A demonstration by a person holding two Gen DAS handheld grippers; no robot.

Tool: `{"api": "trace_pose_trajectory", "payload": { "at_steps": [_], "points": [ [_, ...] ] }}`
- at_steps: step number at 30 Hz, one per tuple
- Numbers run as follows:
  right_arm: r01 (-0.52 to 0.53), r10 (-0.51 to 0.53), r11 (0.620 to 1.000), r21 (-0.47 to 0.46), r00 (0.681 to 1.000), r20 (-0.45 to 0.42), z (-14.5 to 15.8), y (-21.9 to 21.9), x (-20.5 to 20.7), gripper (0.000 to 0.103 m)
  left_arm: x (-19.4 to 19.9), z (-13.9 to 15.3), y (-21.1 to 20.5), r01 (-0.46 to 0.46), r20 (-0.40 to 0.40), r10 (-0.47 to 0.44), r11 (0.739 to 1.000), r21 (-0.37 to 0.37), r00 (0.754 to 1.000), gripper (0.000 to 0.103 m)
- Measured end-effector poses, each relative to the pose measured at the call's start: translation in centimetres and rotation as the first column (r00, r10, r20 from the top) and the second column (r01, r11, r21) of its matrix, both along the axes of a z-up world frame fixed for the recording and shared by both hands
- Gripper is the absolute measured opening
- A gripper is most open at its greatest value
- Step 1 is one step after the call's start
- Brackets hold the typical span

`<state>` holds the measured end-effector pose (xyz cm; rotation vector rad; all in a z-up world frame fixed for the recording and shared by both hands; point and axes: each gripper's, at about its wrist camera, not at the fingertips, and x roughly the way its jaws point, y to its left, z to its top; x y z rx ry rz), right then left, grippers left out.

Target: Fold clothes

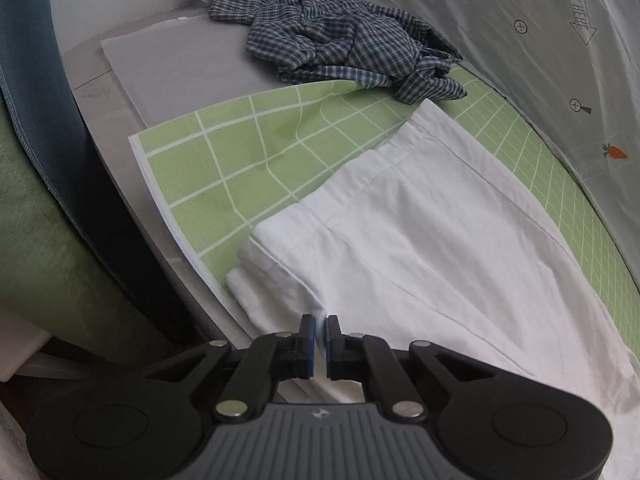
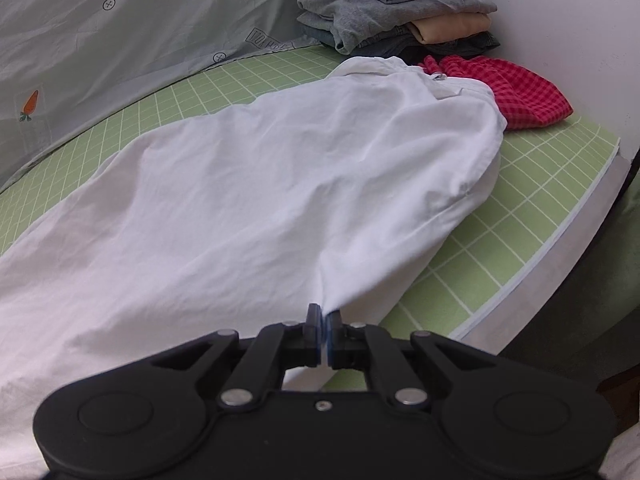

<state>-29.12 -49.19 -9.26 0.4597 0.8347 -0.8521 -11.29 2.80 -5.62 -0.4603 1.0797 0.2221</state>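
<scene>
Both tools, left [image 1: 320, 330] and right [image 2: 324, 326], pinch the white cotton garment's [image 2: 260, 184] near edge; plaid shirt [image 1: 340, 44] unfolded; folded stack [image 2: 396, 12] at mat's [image 2: 520, 220] far corner.

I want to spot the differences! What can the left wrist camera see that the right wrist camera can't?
Only the left wrist view shows the crumpled blue checked shirt and a grey sheet beside the mat. Only the right wrist view shows the red checked cloth and a stack of folded clothes. Both show the white garment on the green grid mat, and each gripper's fingers pinching its near edge.
</scene>
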Motion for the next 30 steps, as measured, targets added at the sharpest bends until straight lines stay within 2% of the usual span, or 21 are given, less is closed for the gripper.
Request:
{"api": "trace_pose_trajectory", "payload": {
  "at_steps": [3,6,9,11,14,16,17,18,19,20,21,22,23,24,25,26,27,30],
  "points": [
    [-0.028,0.027,0.999,-0.036,0.999,-0.043,-0.2,0.5,0.3,0.002,-0.5,0.3,0.5,-0.012,0.0,0.012,1.0,-0.021,1.0,0.006],
    [-0.014,0.013,0.997,-0.075,1.0,-0.003,1.6,0.8,0.0,0.002,-0.9,2.4,0.7,-0.003,0.05,0.005,0.999,-0.043,0.999,0.006],
    [-0.036,0.034,0.993,-0.113,0.999,-0.026,2.3,1.1,0.4,0.002,-0.8,3.5,0.4,0.026,0.071,-0.024,0.999,-0.03,0.997,0.006],
    [-0.054,0.046,0.993,-0.104,0.996,-0.08,1.1,1.1,1.0,0.002,-0.6,2.1,0.4,0.023,0.032,-0.023,0.999,-0.025,0.999,0.007],
    [-0.059,0.049,0.996,-0.059,0.986,-0.158,-0.7,1.1,1.5,0.005,-0.5,-0.8,1.1,-0.018,-0.052,0.014,0.998,-0.061,0.999,0.008],
    [-0.063,0.048,0.995,-0.079,0.983,-0.18,-0.2,1.4,1.8,0.006,-0.3,-0.9,1.4,-0.009,-0.058,0.005,0.997,-0.072,0.998,0.009],
    [-0.069,0.05,0.993,-0.096,0.982,-0.184,0.2,1.6,2.0,0.007,0.0,-0.7,1.3,0.013,-0.058,-0.016,0.998,-0.056,0.998,0.012],
    [-0.072,0.052,0.992,-0.105,0.982,-0.182,0.7,1.7,2.2,0.014,0.1,-0.4,1.1,0.031,-0.054,-0.032,0.999,-0.034,0.998,0.014],
    [-0.062,0.042,0.992,-0.112,0.984,-0.17,1.1,1.8,2.4,0.028,0.3,0.0,1.0,0.046,-0.049,-0.047,0.999,-0.01,0.998,0.015],
    [-0.051,0.032,0.992,-0.118,0.987,-0.159,1.5,1.9,2.6,0.036,0.4,0.2,0.9,0.057,-0.044,-0.057,0.998,0.007,0.997,0.02],
    [-0.041,0.022,0.991,-0.124,0.989,-0.146,1.9,2.0,2.7,0.047,0.6,0.5,0.8,0.067,-0.04,-0.066,0.997,0.023,0.997,0.032],
    [-0.036,0.018,0.99,-0.135,0.991,-0.13,2.3,2.4,2.9,0.05,0.8,0.8,0.8,0.076,-0.038,-0.074,0.996,0.039,0.997,0.04],
    [-0.041,0.025,0.989,-0.143,0.993,-0.115,2.7,2.8,3.3,0.051,0.9,1.2,0.8,0.08,-0.028,-0.079,0.995,0.056,0.996,0.053],
    [-0.053,0.039,0.987,-0.149,0.994,-0.1,3.0,3.2,3.6,0.058,1.1,1.4,0.8,0.091,-0.017,-0.09,0.993,0.07,0.996,0.062],
    [-0.07,0.057,0.986,-0.15,0.995,-0.087,3.2,3.6,4.0,0.074,1.3,1.7,0.9,0.104,-0.006,-0.104,0.991,0.084,0.995,0.067],
    [-0.095,0.086,0.985,-0.147,0.994,-0.069,3.3,4.2,4.6,0.083,1.6,1.9,0.9,0.117,0.004,-0.118,0.988,0.098,0.993,0.075],
    [-0.121,0.115,0.982,-0.144,0.992,-0.055,3.2,4.8,5.1,0.1,1.9,2.0,0.9,0.136,0.007,-0.137,0.985,0.11,0.991,0.081],
    [-0.259,0.256,0.962,-0.087,0.966,-0.046,2.0,6.4,7.3,0.103,2.9,1.7,0.7,0.2,-0.013,-0.201,0.969,0.148,0.98,0.087]
  ]
}}
